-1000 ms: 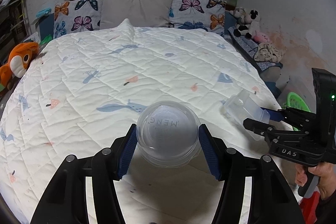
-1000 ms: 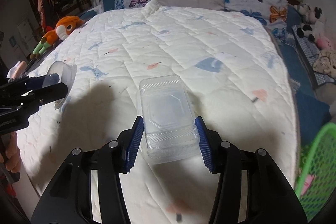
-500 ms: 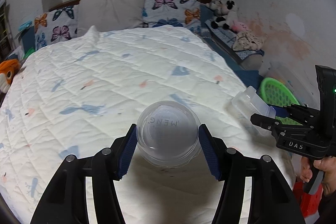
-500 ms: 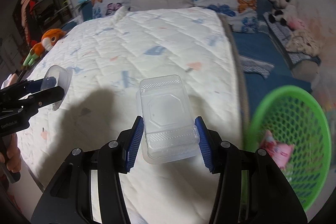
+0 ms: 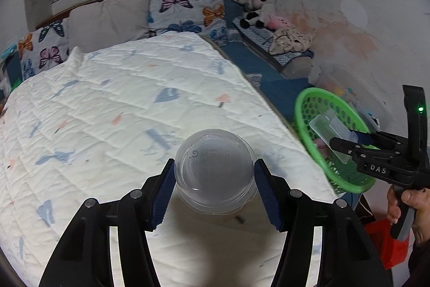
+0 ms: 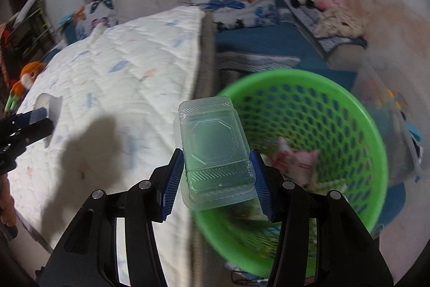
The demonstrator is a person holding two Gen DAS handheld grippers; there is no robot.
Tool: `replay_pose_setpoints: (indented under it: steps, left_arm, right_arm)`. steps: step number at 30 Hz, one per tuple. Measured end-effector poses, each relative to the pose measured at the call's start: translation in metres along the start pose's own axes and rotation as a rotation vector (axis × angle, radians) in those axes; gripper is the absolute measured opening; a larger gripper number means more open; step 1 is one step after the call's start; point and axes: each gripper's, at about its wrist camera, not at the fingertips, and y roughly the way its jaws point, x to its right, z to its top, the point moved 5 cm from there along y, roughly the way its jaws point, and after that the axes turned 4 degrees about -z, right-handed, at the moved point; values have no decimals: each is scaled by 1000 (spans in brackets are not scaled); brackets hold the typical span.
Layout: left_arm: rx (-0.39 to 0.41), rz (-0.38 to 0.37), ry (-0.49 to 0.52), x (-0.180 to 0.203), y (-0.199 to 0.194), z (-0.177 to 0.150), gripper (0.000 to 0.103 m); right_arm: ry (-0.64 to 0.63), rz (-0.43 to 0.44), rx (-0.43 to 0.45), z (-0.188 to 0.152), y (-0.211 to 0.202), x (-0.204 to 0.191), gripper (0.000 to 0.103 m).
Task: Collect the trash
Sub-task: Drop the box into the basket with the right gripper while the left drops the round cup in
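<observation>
My left gripper (image 5: 214, 180) is shut on a round clear plastic cup (image 5: 214, 170), held above the white quilted bed (image 5: 113, 109). My right gripper (image 6: 217, 176) is shut on a rectangular clear plastic clamshell box (image 6: 213, 149) and holds it over the near rim of the green mesh basket (image 6: 336, 98). In the left wrist view the right gripper (image 5: 349, 144) with the box (image 5: 329, 129) sits over the basket (image 5: 303, 106) at the right. The left gripper (image 6: 29, 125) and its cup (image 6: 49, 104) show at the left of the right wrist view.
The basket stands on the floor beside the bed's right edge and holds a pink wrapper (image 6: 298, 158). Butterfly pillows (image 5: 185, 10) line the headboard. Plush toys (image 5: 255, 7) and a blue mat (image 5: 271, 77) lie along the wall. An orange plush (image 6: 27, 77) is at the far left.
Both grippers have swung to the right with their loads. The right gripper has moved from over the bed to over the green basket. The left gripper now faces the bed's right edge.
</observation>
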Motion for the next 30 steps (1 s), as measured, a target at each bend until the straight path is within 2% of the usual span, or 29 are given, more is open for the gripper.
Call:
replay_pose_setpoints:
  steps: [8, 13, 17, 30]
  left_arm:
    - [-10, -33, 44, 38, 14, 9, 57]
    - [-19, -56, 70, 62, 23, 14, 57]
    - [-21, -68, 90, 78, 29, 19, 57]
    - [-53, -125, 136, 131, 55, 20, 57]
  right_arm:
    - [91, -62, -21, -16, -2, 52, 52]
    - [136, -78, -27, -21, -5, 71, 53]
    - [153, -84, -22, -24, -9, 80, 57]
    - [169, -91, 10, -28, -35, 100, 57]
